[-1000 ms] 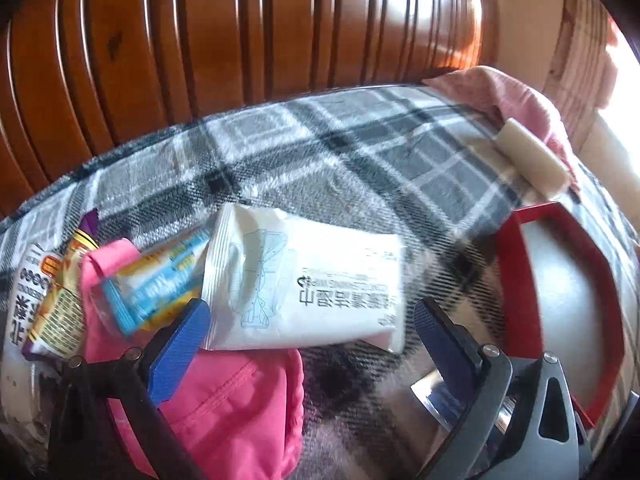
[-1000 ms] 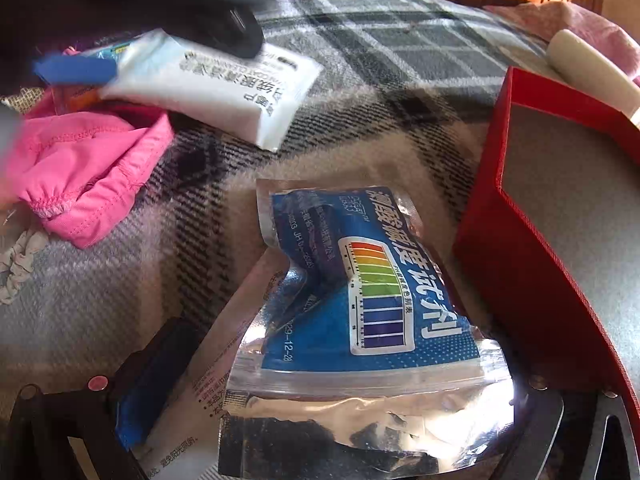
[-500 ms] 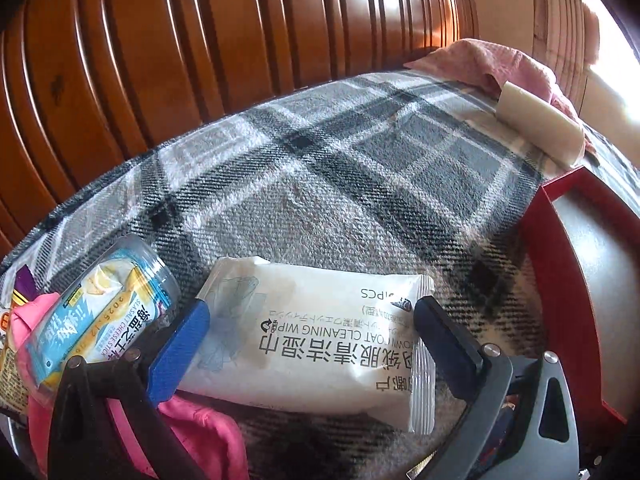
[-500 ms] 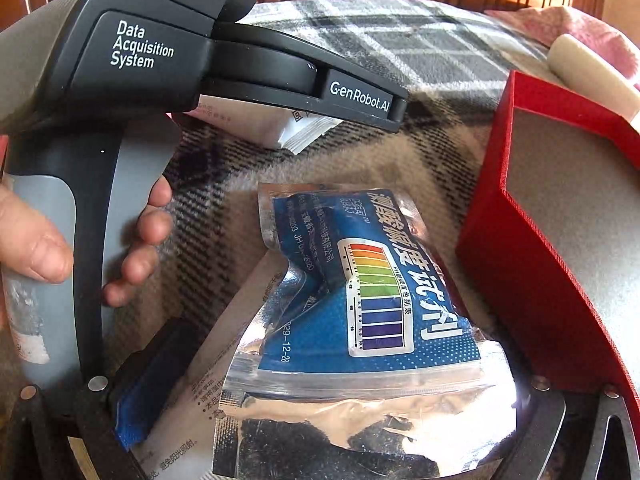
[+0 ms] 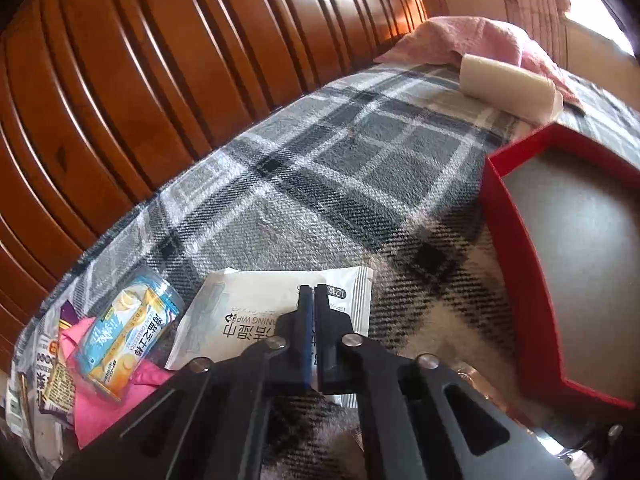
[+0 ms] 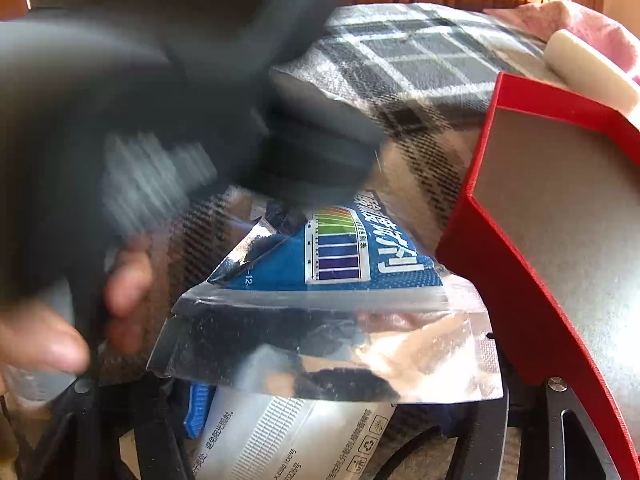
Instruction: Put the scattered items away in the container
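While a pile of clutter fills the near left of the left wrist view, with a pink garment point(image 5: 100, 404) under a blue-and-yellow snack tube point(image 5: 128, 340) and other printed packets point(image 5: 48, 368) at the blanket's edge, the white wipes pack point(image 5: 260, 312) lies just right of it on the grey plaid blanket point(image 5: 340, 184), which covers a bed in front of a ribbed wooden headboard point(image 5: 160, 72). At the near centre the left tool point(image 5: 314, 296) has its two fingers drawn together, pinching the near edge of the wipes pack, with the rest of the pack spreading out left and right of the pinch. Farther right stands the red container point(image 5: 508, 240), its grey inside showing nothing within, near the wipes pack but apart from it. Beyond it, at the far right, a cream-coloured roll point(image 5: 508, 84) rests against a pale pink towel point(image 5: 472, 36). From the right wrist view, the blurred dark body of the left device and the hand point(image 6: 60, 320) holding it fill the left side. In the near centre lies a blue-and-silver foil pouch point(image 6: 340, 280) bearing a rainbow colour chart, over a white printed packet point(image 6: 288, 432). The right tool point(image 6: 340, 420) sits with its fingers spread wide on either side of these two, one blue pad point(image 6: 198, 408) showing at the left; whether it touches them I cannot tell. The red container's wall point(image 6: 480, 220) rises just right of the pouch.
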Demonstrator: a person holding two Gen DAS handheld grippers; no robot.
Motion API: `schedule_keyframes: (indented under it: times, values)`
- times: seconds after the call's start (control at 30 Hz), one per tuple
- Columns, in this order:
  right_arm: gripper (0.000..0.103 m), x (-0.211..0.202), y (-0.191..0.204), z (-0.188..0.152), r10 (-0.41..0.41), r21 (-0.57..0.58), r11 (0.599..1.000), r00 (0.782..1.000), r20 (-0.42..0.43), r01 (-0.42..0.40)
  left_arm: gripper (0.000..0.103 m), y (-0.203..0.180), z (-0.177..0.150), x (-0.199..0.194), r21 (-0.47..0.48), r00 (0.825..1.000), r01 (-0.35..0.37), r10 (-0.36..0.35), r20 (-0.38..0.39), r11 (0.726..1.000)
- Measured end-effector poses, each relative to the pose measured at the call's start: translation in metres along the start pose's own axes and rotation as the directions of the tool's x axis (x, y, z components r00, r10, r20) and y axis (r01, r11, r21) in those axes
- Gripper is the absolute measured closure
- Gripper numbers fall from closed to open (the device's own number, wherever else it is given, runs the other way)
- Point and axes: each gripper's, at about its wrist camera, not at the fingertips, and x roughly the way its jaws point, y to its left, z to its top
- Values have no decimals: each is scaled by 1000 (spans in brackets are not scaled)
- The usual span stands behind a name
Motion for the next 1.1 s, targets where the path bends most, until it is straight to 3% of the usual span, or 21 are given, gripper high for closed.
schedule_keyframes:
  times: [0.13, 0.23, 0.27, 0.3, 0.33, 0.37, 0.43, 0.47, 0.57, 0.63, 0.83, 1.1]
  values:
    - [37, -4, -8, 2, 26, 45, 999, 1000, 4, -27, 103, 28, 0, -14, -24, 998, -58, 58, 17, 998]
    - [37, -6, -11, 2, 30, 49, 998, 1000, 3, -30, 101, 50, -7, -23, -77, 1000, -3, 4, 7, 997]
    - [37, -6, -12, 2, 27, 45, 999, 1000, 0, -27, 90, 57, -9, -24, -110, 1000, 25, -25, -2, 994]
    - [37, -6, -11, 1, 25, 36, 999, 1000, -1, -25, 48, 62, -11, -20, -144, 998, 53, -56, -22, 988]
    - [37, -6, -10, 0, 21, 24, 999, 1000, -2, -21, 20, 66, -12, -13, -171, 993, 88, -99, -57, 981]
    - [37, -6, -9, -1, 16, 10, 1000, 1000, -2, -16, 6, 69, -13, -5, -194, 983, 140, -160, -86, 971]
    - [36, -6, -8, -1, 16, -4, 1000, 1000, 1, -16, 6, 71, -17, 12, -220, 952, 242, -275, -134, 945]
    - [36, -6, -8, -1, 19, -12, 1000, 1000, 1, -18, 1, 68, -18, 19, -196, 948, 250, -281, -151, 948]
    - [36, -7, -7, -2, 25, -20, 999, 1000, 1, -25, 0, 47, -26, 34, -20, 978, 147, -149, -143, 989]
    - [36, -7, -7, -3, 27, -26, 999, 1000, 2, -27, 0, 40, -31, 36, 21, 986, 135, -132, -104, 991]
    - [36, -5, -6, -2, 26, -28, 999, 1000, 6, -26, 0, 45, -25, 49, -19, 988, 141, -142, -64, 990]
    - [37, -1, -6, 2, 4, 19, 1000, 1000, 30, -5, 0, 36, -6, 60, -73, 995, -3, -5, -102, 997]
